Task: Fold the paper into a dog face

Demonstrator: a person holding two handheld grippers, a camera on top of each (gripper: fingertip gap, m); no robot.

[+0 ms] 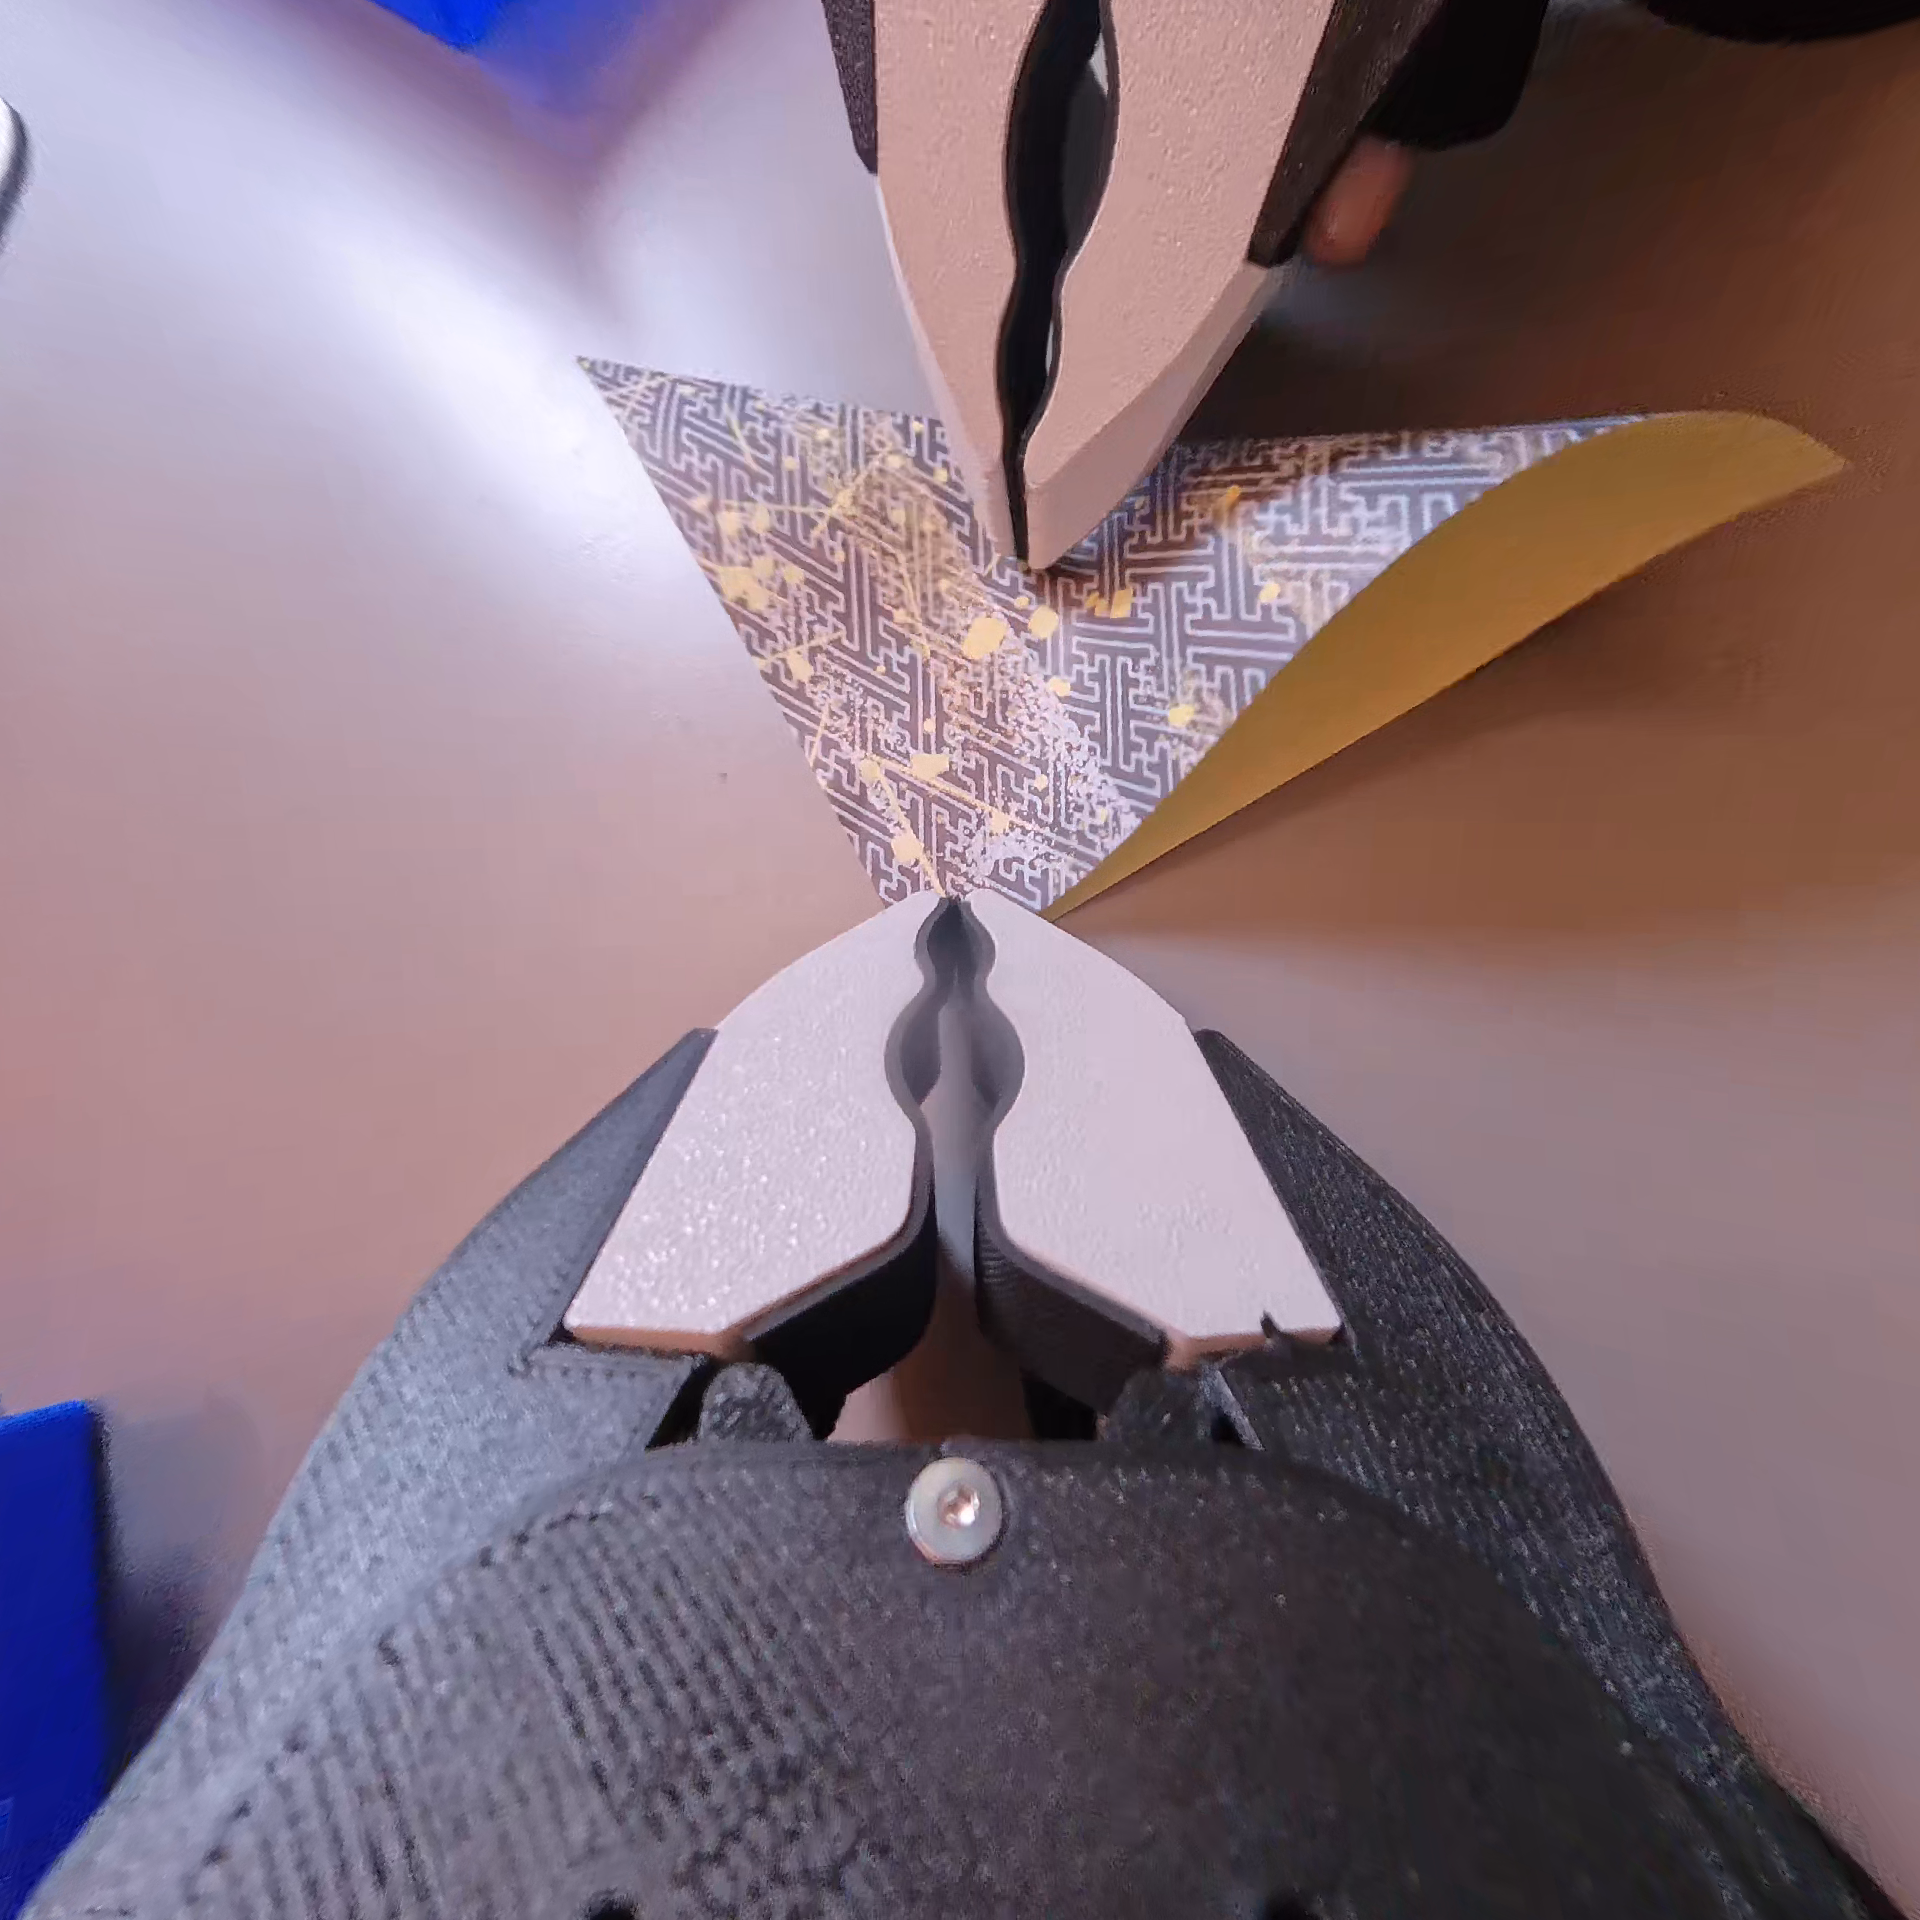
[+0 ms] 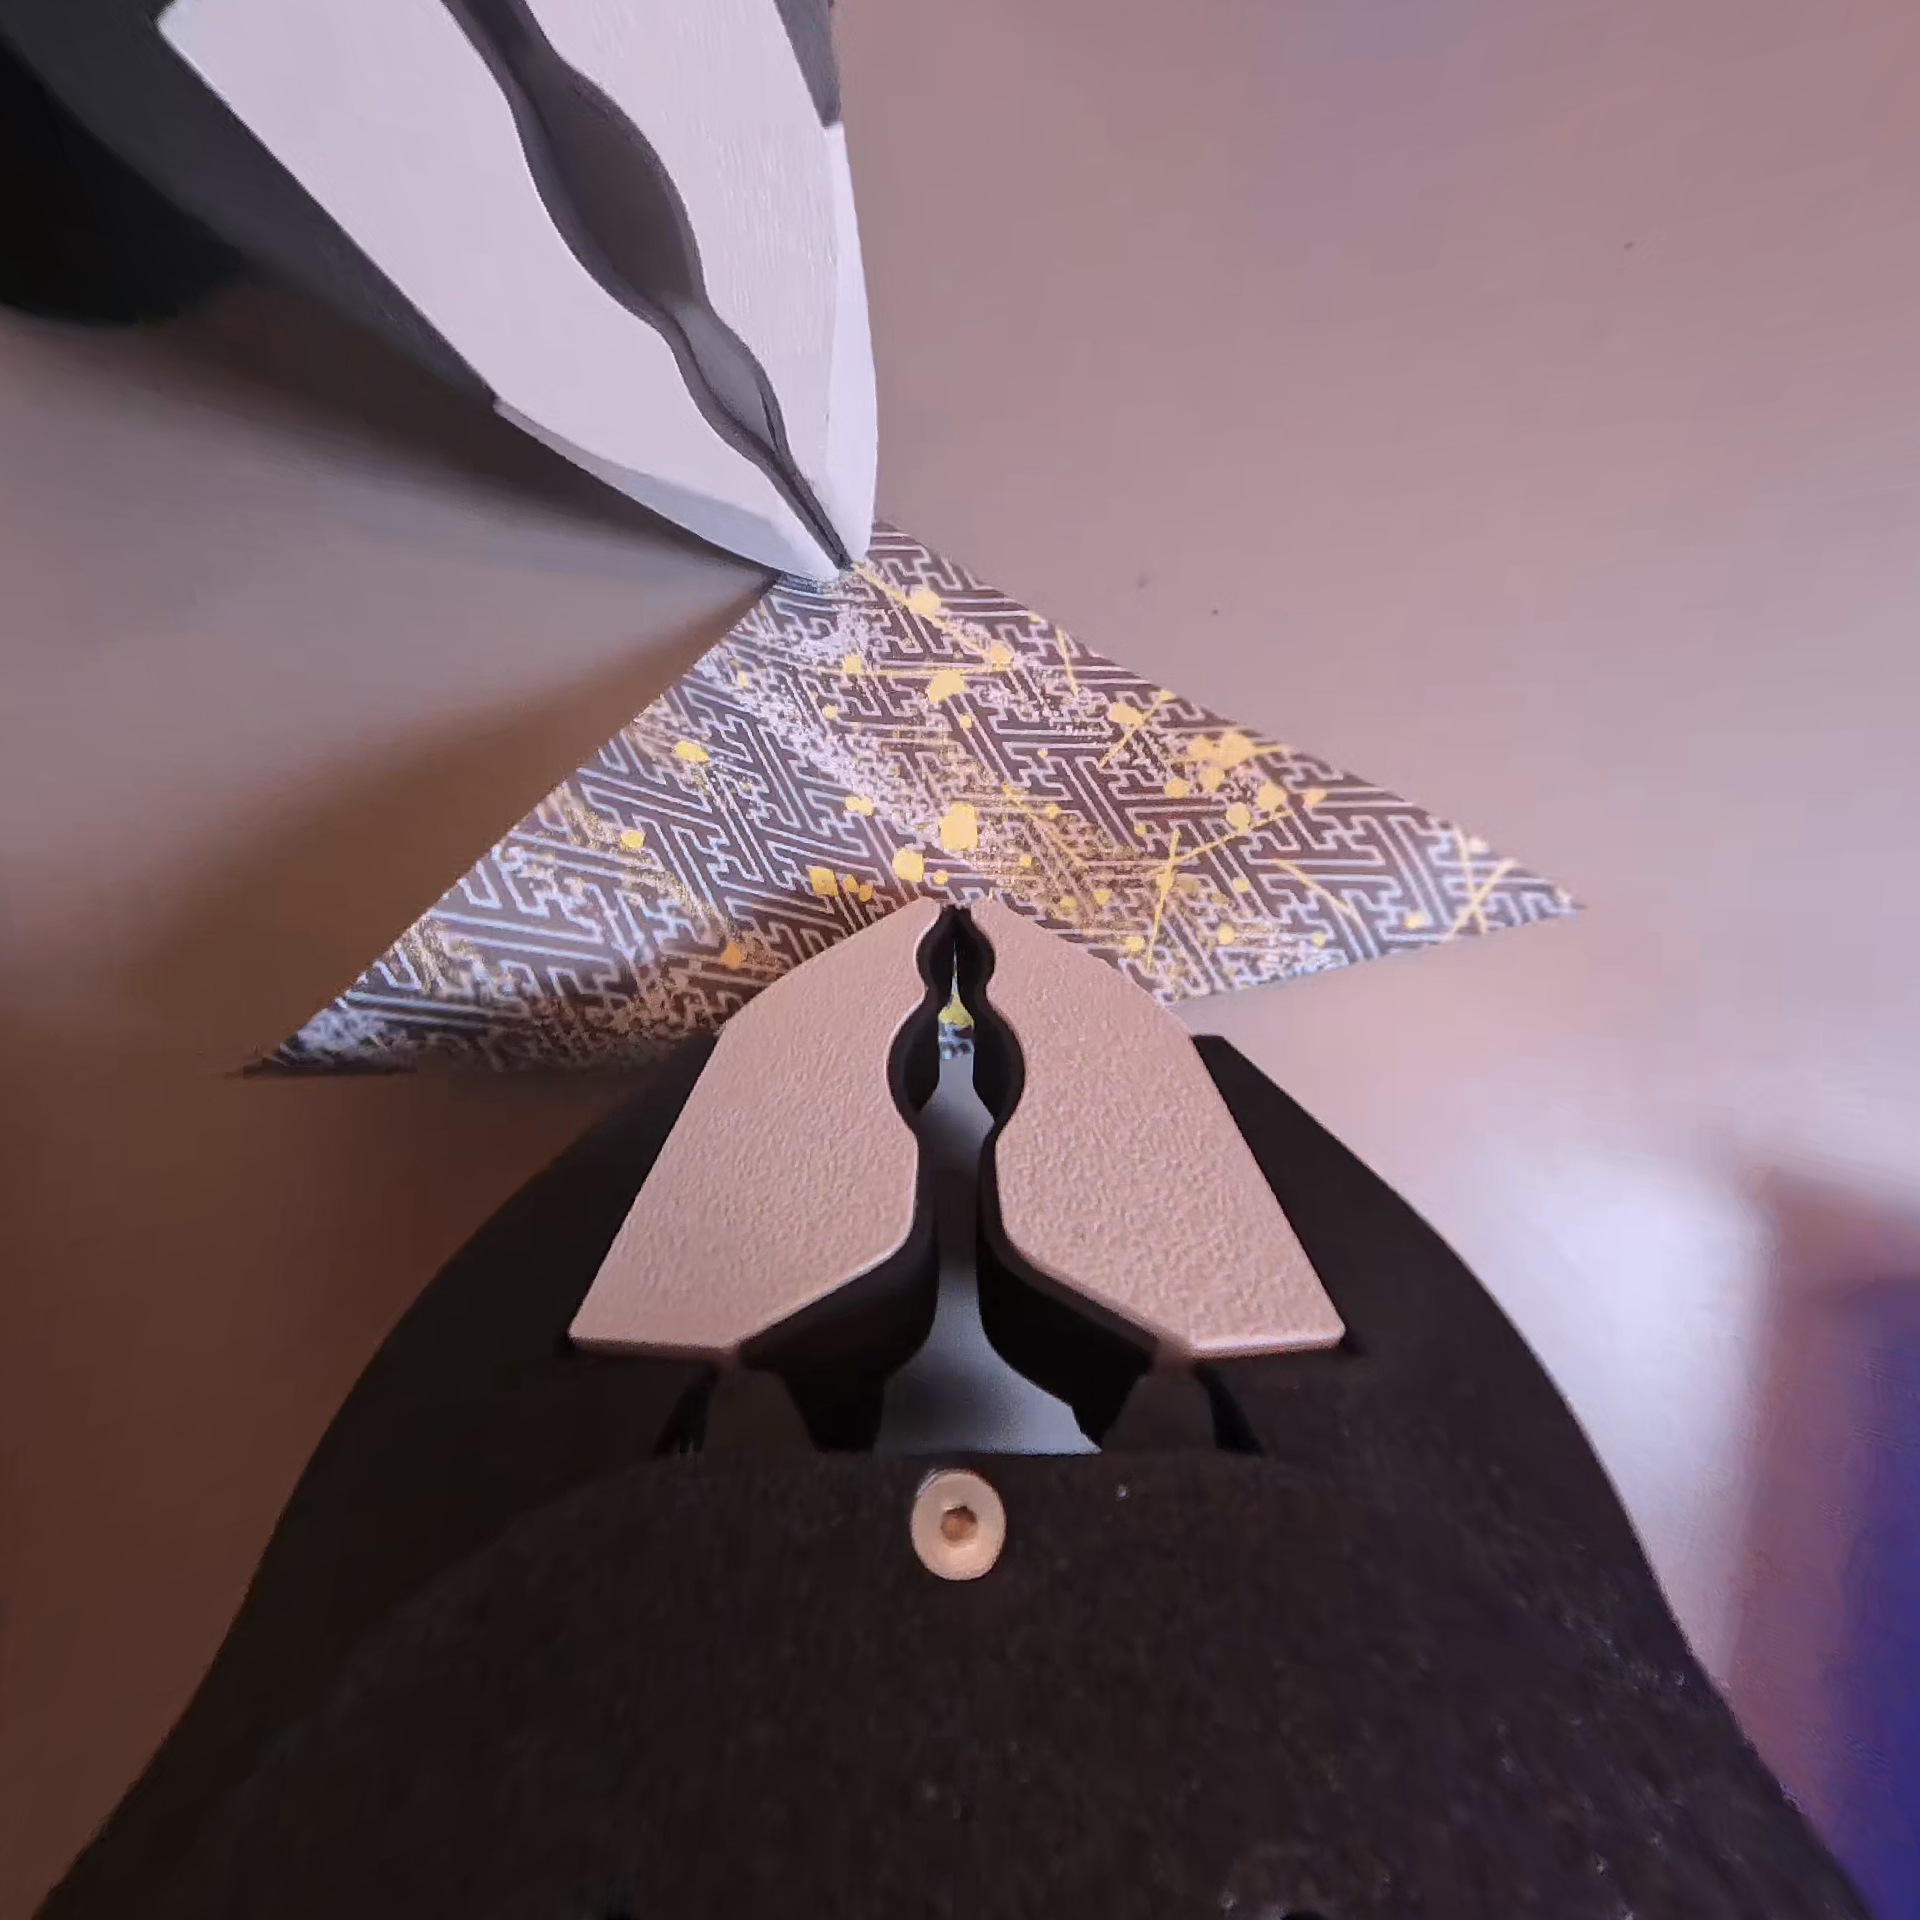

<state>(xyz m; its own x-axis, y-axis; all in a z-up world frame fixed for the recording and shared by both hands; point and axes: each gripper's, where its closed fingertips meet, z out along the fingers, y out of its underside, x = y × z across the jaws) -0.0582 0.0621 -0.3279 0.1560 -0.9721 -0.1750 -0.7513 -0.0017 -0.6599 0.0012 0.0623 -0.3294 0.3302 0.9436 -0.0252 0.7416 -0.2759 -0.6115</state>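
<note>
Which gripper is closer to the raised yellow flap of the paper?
Right. The right gripper presses the paper's middle, beside the yellow flap; the left gripper is at the bottom corner, farther away.

You are looking down at a smooth, matte tabletop [image 1: 364, 727] that is filling nearly all of both views. In the left wrist view its surface is shading from pale lilac-grey at the upper left of the frame to a warmer tan-brown at the right, and a soft patch of light is glowing across the upper left. A blurred blue shape [image 1: 499, 31] is showing along the top edge, and another blue object [image 1: 47, 1558] is sitting at the lower left edge. In the right wrist view the same tabletop [image 2: 1351, 364] is looking pinkish-beige, and a blurred blue-violet area [image 2: 1860, 1455] is showing at the lower right edge.
</note>
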